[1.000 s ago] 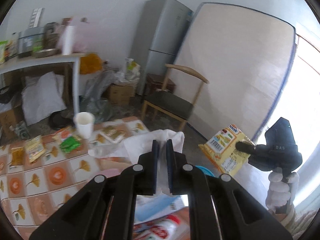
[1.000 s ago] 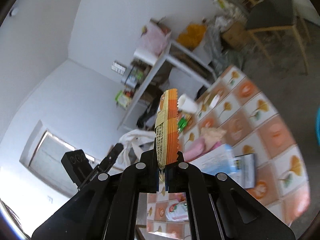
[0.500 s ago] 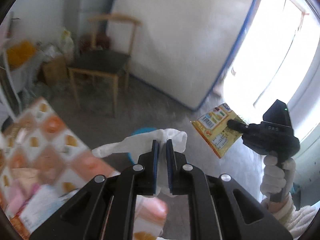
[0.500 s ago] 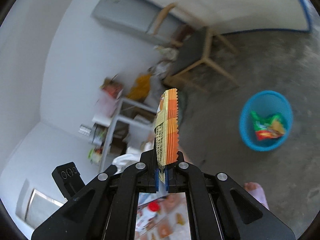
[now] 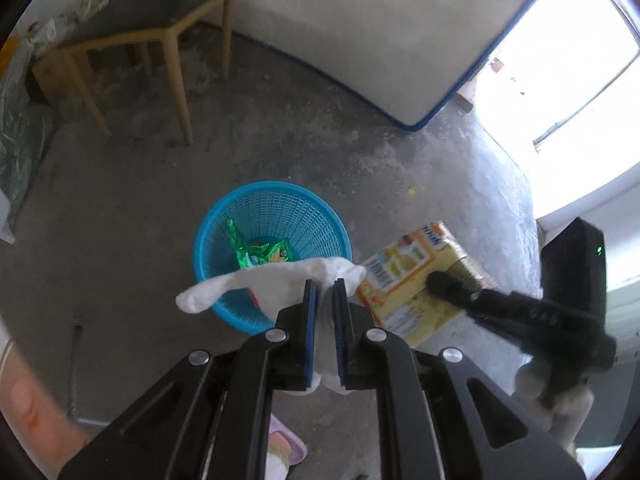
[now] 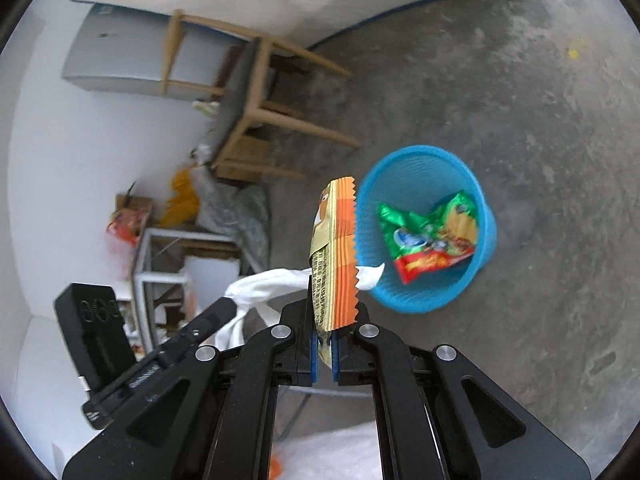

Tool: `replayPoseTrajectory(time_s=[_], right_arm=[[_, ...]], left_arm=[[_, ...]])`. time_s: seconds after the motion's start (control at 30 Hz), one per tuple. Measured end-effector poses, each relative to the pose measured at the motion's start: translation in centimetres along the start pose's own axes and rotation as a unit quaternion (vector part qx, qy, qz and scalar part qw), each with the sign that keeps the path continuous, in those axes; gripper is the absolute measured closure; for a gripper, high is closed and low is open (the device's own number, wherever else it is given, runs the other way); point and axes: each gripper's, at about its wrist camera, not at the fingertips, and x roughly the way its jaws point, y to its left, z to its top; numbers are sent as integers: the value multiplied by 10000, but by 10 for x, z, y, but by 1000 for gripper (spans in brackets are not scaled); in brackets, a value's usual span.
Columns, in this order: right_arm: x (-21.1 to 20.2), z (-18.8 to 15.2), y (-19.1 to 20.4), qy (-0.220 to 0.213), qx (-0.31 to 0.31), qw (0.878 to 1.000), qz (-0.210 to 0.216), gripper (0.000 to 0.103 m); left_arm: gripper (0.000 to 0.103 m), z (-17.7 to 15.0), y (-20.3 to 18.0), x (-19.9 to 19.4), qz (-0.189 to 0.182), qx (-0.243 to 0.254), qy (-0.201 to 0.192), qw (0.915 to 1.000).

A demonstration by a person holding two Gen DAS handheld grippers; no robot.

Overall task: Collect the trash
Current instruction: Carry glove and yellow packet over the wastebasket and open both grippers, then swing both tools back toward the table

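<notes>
Two pieces of trash hang in the air above the same bin, one in each tool. At the left of the left wrist view stands a wooden chair on the bare concrete floor, well apart from the work. Nearer the middle sits the blue mesh basket, open at the top, with a green snack wrapper lying at its bottom. The left gripper is clamped narrow on a crumpled white tissue, which droops out to the left and hangs over the near rim, so a release here would probably drop most of it inside. A loose tail of tissue reaches past the rim on the left, and that end might catch on the edge or land on the floor.

Further right, the right gripper pinches a yellow and orange snack packet by its end, and its jaws have just been easing apart with the packet between them. From this side the packet sits just beside the basket, over the floor more than over the opening, so I judge it needs carrying a little toward the centre before it is let go. A white panel with a blue edge leans behind. Around the basket the floor lies open on every visible side, so both hands have free room to come in.
</notes>
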Motion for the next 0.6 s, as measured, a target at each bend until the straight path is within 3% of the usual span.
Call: replayPoseTrajectory(time_s=[0.07, 0.13, 0.17, 0.33, 0.6], right_arm=[[17, 11, -9, 23, 37, 9999, -137, 95], [39, 23, -15, 138, -55, 9994, -315, 78], [54, 29, -23, 188, -44, 9983, -548, 61], [78, 34, -44, 212, -281, 9914, -1260, 56], [52, 25, -48, -35, -319, 9912, -1285, 55]], left_arm=[[90, 11, 2, 21, -16, -93, 167, 9998], [74, 18, 8, 44, -154, -334, 333, 9988], [60, 20, 11, 51, -179, -462, 375, 9981], [58, 23, 20, 63, -243, -881, 299, 9954], [53, 11, 13, 5, -160, -503, -168, 9985]])
